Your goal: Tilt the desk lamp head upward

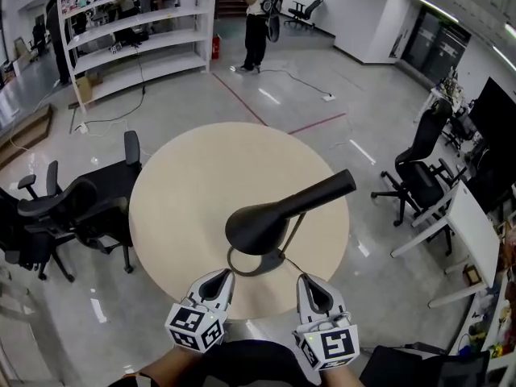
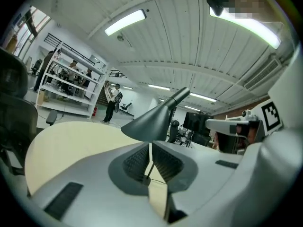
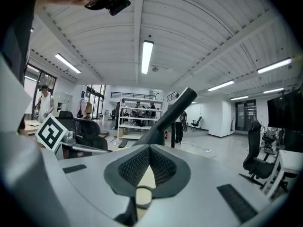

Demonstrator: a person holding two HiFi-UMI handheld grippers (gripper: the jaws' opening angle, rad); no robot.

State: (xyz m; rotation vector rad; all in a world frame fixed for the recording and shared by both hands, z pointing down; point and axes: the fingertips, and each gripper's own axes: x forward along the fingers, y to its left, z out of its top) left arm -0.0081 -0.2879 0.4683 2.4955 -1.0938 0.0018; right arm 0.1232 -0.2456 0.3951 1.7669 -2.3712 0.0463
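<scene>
Two grippers sit at the near rim of the one round counter (image 1: 177, 192). The left gripper (image 1: 216, 277) is at about 7 o'clock from the lamp and the right gripper (image 1: 311, 282) at about 5 o'clock. Each is clenched, with its pads together, and neither holds or touches anything. Just beyond and between them stands the single black desk lamp (image 1: 270, 216), on the counter's 6 o'clock side. Its ring base (image 1: 242, 266) lies flat on the beige top and a thin stem rises from it. The cone-shaped lamp head (image 1: 254, 229) has its wide end toward 8 o'clock, and its narrow neck runs out toward 2 o'clock. Two black office chairs (image 1: 97, 196) stand close together at the counter's 9 o'clock, and a third chair (image 1: 419, 176) stands apart at 3 o'clock. Farther off, one person (image 1: 258, 14) stands on the floor at 12 o'clock. A white shelving unit (image 1: 137, 35) at 11 o'clock carries things too small to make out.
</scene>
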